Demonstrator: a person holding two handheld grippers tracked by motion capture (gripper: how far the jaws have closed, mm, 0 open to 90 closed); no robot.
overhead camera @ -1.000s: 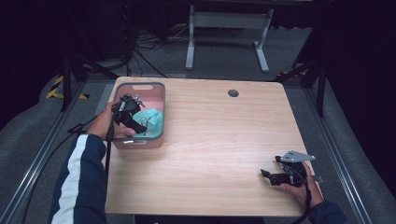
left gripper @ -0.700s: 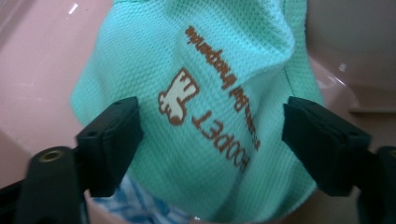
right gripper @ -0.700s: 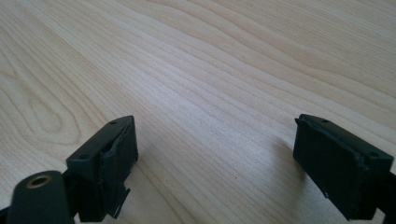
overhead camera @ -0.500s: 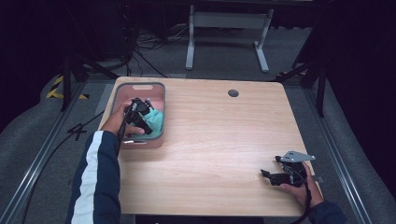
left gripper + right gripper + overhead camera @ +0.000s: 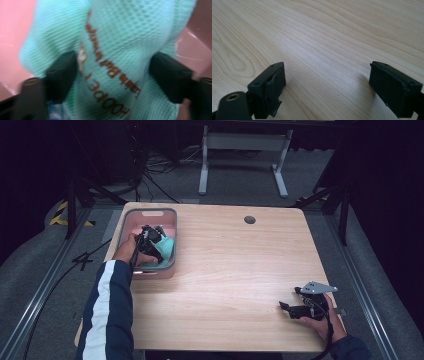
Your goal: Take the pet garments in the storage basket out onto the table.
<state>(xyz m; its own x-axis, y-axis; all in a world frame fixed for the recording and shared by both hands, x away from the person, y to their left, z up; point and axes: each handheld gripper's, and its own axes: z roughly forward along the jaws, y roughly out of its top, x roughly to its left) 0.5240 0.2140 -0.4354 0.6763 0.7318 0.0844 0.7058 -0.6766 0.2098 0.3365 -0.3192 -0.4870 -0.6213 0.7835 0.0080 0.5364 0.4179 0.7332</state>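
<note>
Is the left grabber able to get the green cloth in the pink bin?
Probably yes. The left gripper is down in the pink bin, its open jaws either side of the green cloth, with nothing between them.

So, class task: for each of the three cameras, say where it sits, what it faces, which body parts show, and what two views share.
High view: above the table, looking down; both forearms, left gripper in bin.
Left gripper view: on that gripper, jaws astride green cloth.
Right gripper view: on right gripper, facing bare wood, jaws apart.
Shared: high and left views show cloth.
</note>
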